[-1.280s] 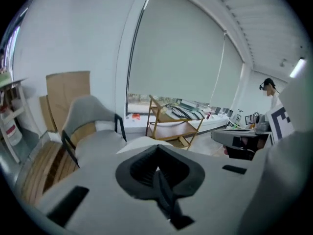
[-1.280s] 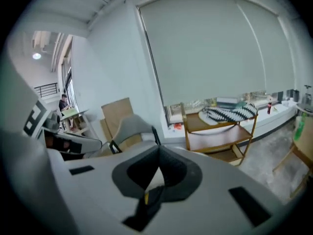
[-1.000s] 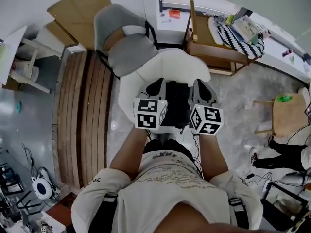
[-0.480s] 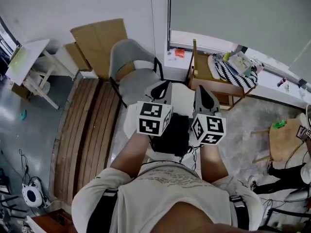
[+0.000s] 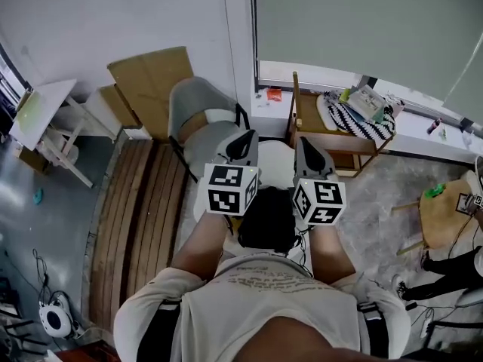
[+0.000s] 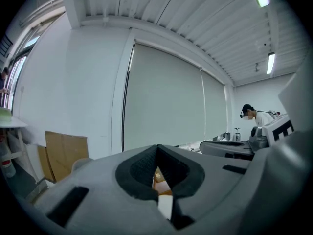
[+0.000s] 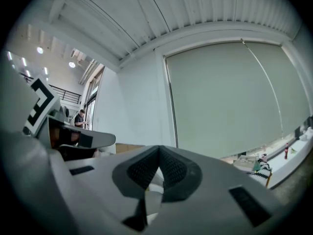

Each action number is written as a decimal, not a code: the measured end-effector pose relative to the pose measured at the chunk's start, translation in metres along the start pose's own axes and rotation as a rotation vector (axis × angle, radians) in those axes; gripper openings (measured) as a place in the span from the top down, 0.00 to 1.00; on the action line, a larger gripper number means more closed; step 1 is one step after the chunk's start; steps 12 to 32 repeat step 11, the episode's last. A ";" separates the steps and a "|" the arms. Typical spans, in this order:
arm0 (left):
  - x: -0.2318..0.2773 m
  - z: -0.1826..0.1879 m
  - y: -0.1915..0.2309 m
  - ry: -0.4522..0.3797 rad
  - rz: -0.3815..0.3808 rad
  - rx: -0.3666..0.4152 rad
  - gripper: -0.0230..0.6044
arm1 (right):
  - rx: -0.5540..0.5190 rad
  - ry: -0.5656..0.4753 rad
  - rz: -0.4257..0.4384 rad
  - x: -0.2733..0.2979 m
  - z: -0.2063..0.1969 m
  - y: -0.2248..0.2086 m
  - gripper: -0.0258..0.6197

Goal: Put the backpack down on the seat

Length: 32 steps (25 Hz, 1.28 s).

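Black and bulky, hung the backpack (image 5: 268,219) between the two marker cubes (image 5: 226,189), close against the person's front, over the near edge of the white seat (image 5: 275,168); could not tell whether touching that seat. Kept the left gripper (image 5: 247,136) fully closed, pads (image 6: 142,168) meeting tip to tip, with only the room showing through the gap behind them. Kept the right gripper (image 5: 302,143) closed likewise, pads (image 7: 172,169) pressed together, no part of the backpack seen between them. Could not make out what carried the backpack. Held both grippers side by side above the seat. Noted a grey chair (image 5: 200,115) just beyond the seat's far left edge, a wooden chair (image 5: 296,108) beyond its far right corner, and cardboard (image 5: 147,78) against the wall.
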State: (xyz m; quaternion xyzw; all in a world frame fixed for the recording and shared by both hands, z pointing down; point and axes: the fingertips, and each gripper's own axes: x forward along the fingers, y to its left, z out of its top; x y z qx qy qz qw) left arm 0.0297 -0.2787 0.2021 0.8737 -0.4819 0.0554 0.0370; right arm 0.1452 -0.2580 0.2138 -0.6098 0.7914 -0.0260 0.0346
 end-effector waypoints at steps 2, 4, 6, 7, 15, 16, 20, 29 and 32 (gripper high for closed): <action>0.000 -0.003 0.000 -0.001 -0.022 -0.030 0.93 | -0.001 0.000 -0.008 0.000 -0.002 0.000 0.92; 0.002 -0.005 0.000 0.001 -0.032 -0.049 0.93 | 0.001 0.001 -0.017 0.000 -0.004 -0.002 0.92; 0.003 -0.006 0.001 0.005 -0.028 -0.044 0.93 | 0.003 0.002 -0.026 0.002 -0.004 -0.004 0.92; 0.003 -0.006 0.001 0.007 -0.027 -0.040 0.93 | 0.004 0.003 -0.029 0.002 -0.004 -0.005 0.92; 0.002 -0.008 0.001 0.011 -0.028 -0.032 0.93 | 0.004 0.003 -0.035 0.000 -0.006 -0.004 0.92; 0.002 -0.008 0.001 0.011 -0.028 -0.032 0.93 | 0.004 0.003 -0.035 0.000 -0.006 -0.004 0.92; 0.002 -0.008 0.001 0.011 -0.028 -0.032 0.93 | 0.004 0.003 -0.035 0.000 -0.006 -0.004 0.92; 0.002 -0.008 0.001 0.011 -0.028 -0.032 0.93 | 0.004 0.003 -0.035 0.000 -0.006 -0.004 0.92; 0.002 -0.008 0.001 0.011 -0.028 -0.032 0.93 | 0.004 0.003 -0.035 0.000 -0.006 -0.004 0.92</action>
